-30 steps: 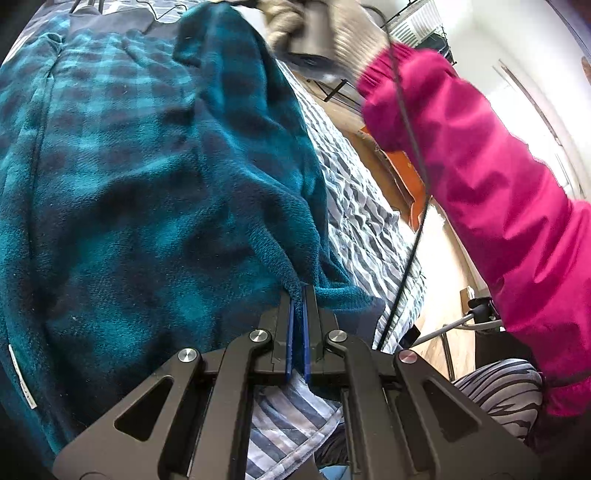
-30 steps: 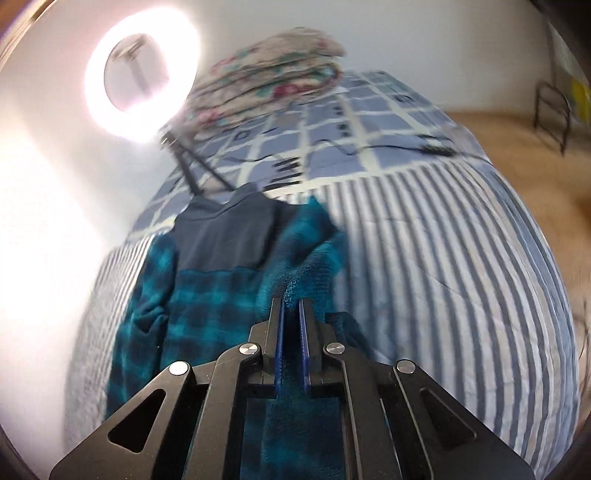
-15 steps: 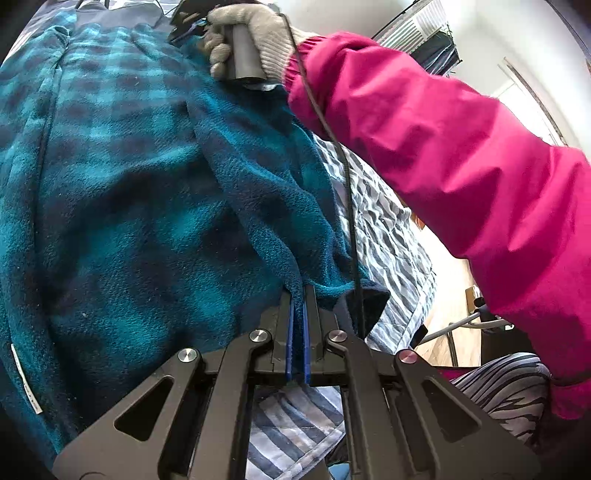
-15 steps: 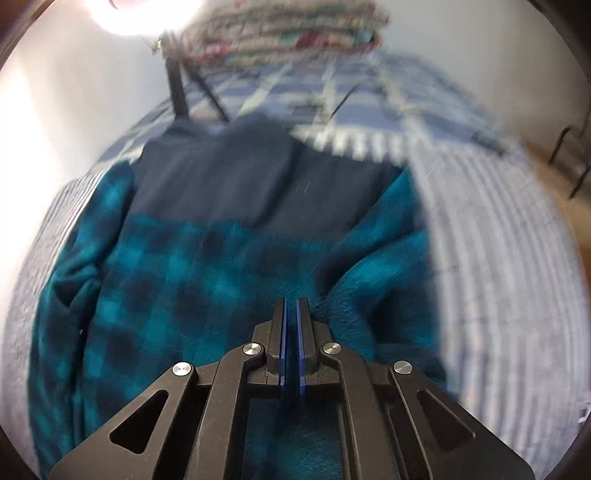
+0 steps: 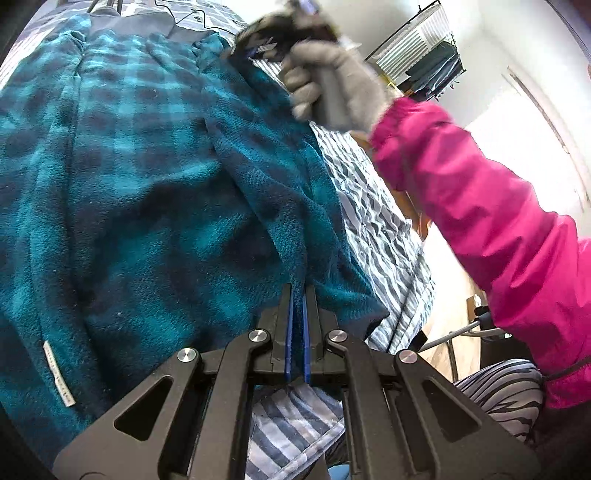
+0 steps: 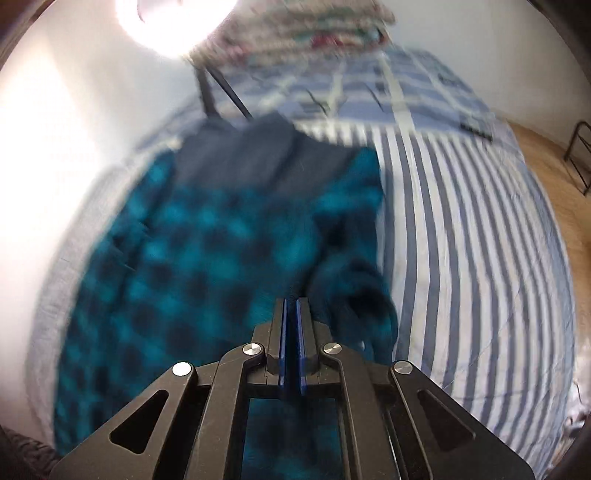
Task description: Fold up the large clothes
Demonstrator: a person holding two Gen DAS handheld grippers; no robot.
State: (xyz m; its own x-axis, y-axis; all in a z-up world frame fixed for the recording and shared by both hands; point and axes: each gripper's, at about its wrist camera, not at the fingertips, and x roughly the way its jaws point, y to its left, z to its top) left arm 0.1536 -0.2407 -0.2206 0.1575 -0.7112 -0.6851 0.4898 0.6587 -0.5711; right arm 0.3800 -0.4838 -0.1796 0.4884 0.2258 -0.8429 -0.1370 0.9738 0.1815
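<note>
Teal plaid fleece garment is pinched at a folded edge between the closed blue pads of the left gripper. Right gripper is closed too, its tips against the fleece; whether it grips cloth I cannot tell. Beyond, the garment lies spread on a striped bedsheet, with a gloved hand and pink sleeve above it.

Right wrist view is pretty smeared, the fleece checks all mushy, and a ring light blows out the top left into white glare. Left view is sharper; only the gloved hand blurs. Heavy fisheye bending, dark corners on both.
</note>
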